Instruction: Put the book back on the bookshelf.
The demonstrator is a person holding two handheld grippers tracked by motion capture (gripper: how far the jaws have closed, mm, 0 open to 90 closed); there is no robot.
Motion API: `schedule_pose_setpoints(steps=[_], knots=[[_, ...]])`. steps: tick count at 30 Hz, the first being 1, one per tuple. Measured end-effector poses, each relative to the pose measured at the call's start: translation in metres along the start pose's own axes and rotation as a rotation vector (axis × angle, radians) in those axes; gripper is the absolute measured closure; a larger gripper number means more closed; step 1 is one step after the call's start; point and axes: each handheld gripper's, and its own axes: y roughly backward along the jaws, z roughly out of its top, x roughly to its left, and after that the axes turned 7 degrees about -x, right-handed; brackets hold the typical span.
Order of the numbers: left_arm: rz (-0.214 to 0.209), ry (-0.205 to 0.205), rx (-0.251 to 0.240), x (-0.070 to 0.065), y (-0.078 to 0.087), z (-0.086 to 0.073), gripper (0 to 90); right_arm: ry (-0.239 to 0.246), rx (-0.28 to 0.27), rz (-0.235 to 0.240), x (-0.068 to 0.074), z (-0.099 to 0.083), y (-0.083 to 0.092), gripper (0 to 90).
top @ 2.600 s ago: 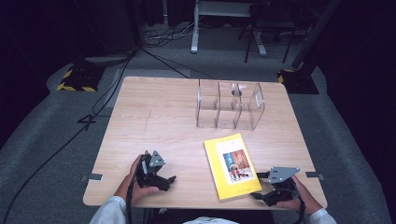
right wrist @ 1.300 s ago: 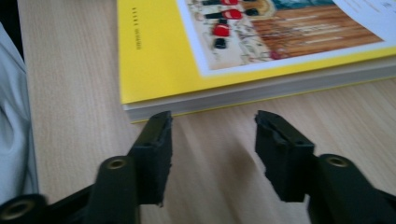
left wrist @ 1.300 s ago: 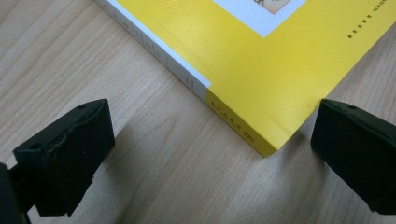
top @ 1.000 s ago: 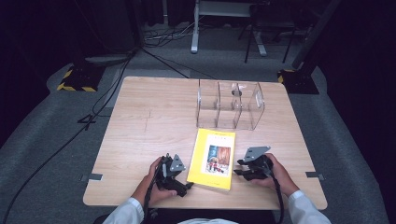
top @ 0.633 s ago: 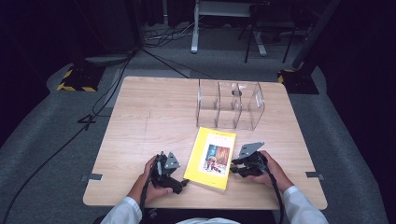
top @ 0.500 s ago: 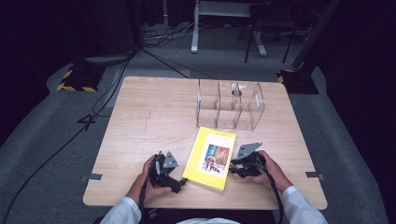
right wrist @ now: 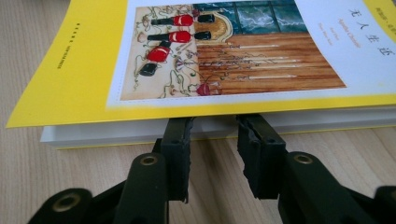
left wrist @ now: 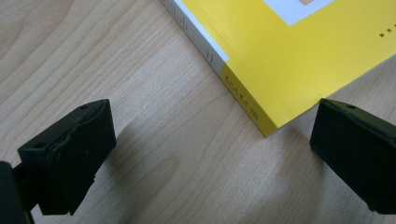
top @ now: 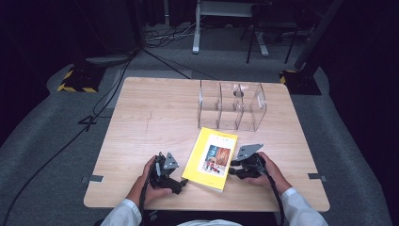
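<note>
A yellow book [top: 210, 157] with a picture on its cover lies flat on the wooden table [top: 155, 113], near the front edge. My left gripper [top: 181, 186] rests on the table at the book's near-left corner. In the left gripper view it [left wrist: 210, 154] is open, its jaws wide apart, with the book's corner [left wrist: 280, 56] just ahead of the gap. My right gripper [top: 232, 168] is at the book's right edge. Its jaws [right wrist: 215, 140] are almost together with nothing between them, tips against the white page block under the cover [right wrist: 233, 56].
A clear plastic organizer [top: 231, 106] with three upright compartments stands behind the book, toward the table's back right. Bare wood stretches across the left half. The person's hands and white sleeves come in at the front edge.
Both grippers have closed in on the book from either side. The book has slid left and turned, its top now tilting right. Little has moved in the last half second.
</note>
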Motion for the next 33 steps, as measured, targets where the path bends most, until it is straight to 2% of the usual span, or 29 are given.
schedule_pose_setpoints(steps=[5,6,9,11,15,16,19,22,26,28,33], knots=[[0.002,0.012,0.004,0.0,0.0,0.0,0.8,0.028,0.113,-0.004,0.0,0.003,0.002,60.6],[0.002,0.012,0.004,0.0,0.0,0.0,0.8,0.028,0.113,-0.004,0.0,0.003,0.002,60.6],[0.001,0.009,0.004,0.0,0.0,0.0,0.8,0.026,0.172,0.0,-0.001,0.008,0.0,60.5],[0.002,0.01,0.004,0.0,0.0,0.0,0.8,0.035,0.212,-0.006,-0.001,0.013,-0.003,61.2],[0.0,0.01,0.003,0.0,0.0,0.0,0.8,0.037,0.281,0.013,-0.002,0.022,-0.009,63.4],[0.0,0.011,0.003,0.0,0.0,0.0,0.8,0.05,0.296,0.017,-0.003,0.024,-0.01,64.0],[0.001,0.01,0.002,-0.001,0.0,0.0,0.8,0.04,0.329,0.025,-0.003,0.028,-0.012,65.6],[-0.002,0.01,0.004,-0.001,-0.001,0.001,0.8,0.038,0.321,0.024,-0.003,0.027,-0.012,65.4],[-0.005,0.007,0.002,-0.001,-0.001,0.001,0.7,0.013,0.25,0.031,-0.005,0.019,-0.008,65.7],[-0.006,0.005,0.002,-0.001,-0.001,0.001,0.7,0.015,0.214,0.032,-0.005,0.015,-0.006,66.6],[-0.007,0.003,0.003,-0.001,-0.002,0.001,0.7,0.004,0.157,0.031,-0.005,0.009,-0.005,66.2]])
